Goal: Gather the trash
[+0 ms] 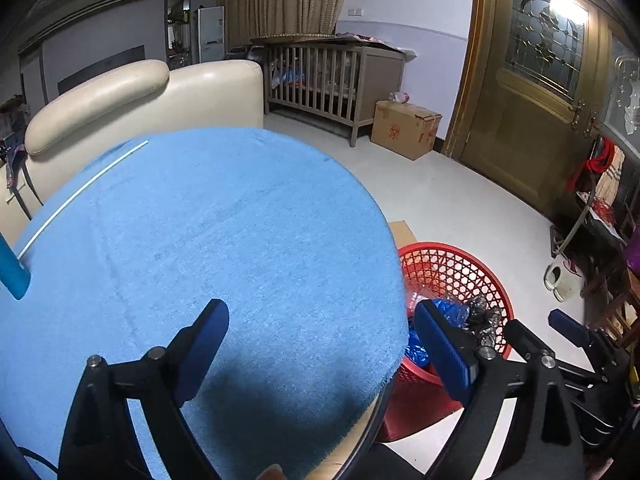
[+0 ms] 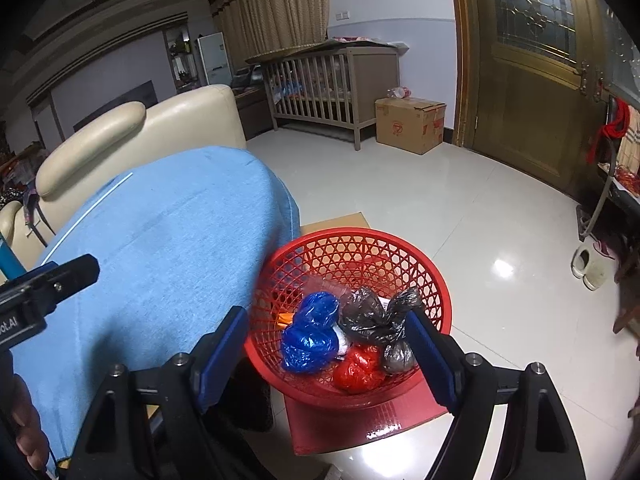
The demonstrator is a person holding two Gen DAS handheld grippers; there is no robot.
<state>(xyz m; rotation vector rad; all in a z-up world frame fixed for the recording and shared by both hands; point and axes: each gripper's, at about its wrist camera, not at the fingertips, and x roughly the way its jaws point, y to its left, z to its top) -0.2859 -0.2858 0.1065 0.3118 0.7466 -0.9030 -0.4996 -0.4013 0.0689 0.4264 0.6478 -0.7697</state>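
Both grippers' jaws released, empty: left gripper (image 1: 320,344) over blue counter (image 1: 200,220), right gripper (image 2: 332,344) above red basket (image 2: 400,240) with 4 bagged trash bundles (image 2: 310,334).

basket (image 1: 460,276) half hidden by tablecloth (image 1: 220,240)

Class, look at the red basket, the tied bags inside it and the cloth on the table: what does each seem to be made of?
Red basket: probably moulded plastic, glossy, with an open lattice wall.
Tied bags: thin plastic film, crinkled and shiny, in blue, black and red.
Blue cloth: woven fabric, matte, with a fine visible weave; likely cotton or similar.
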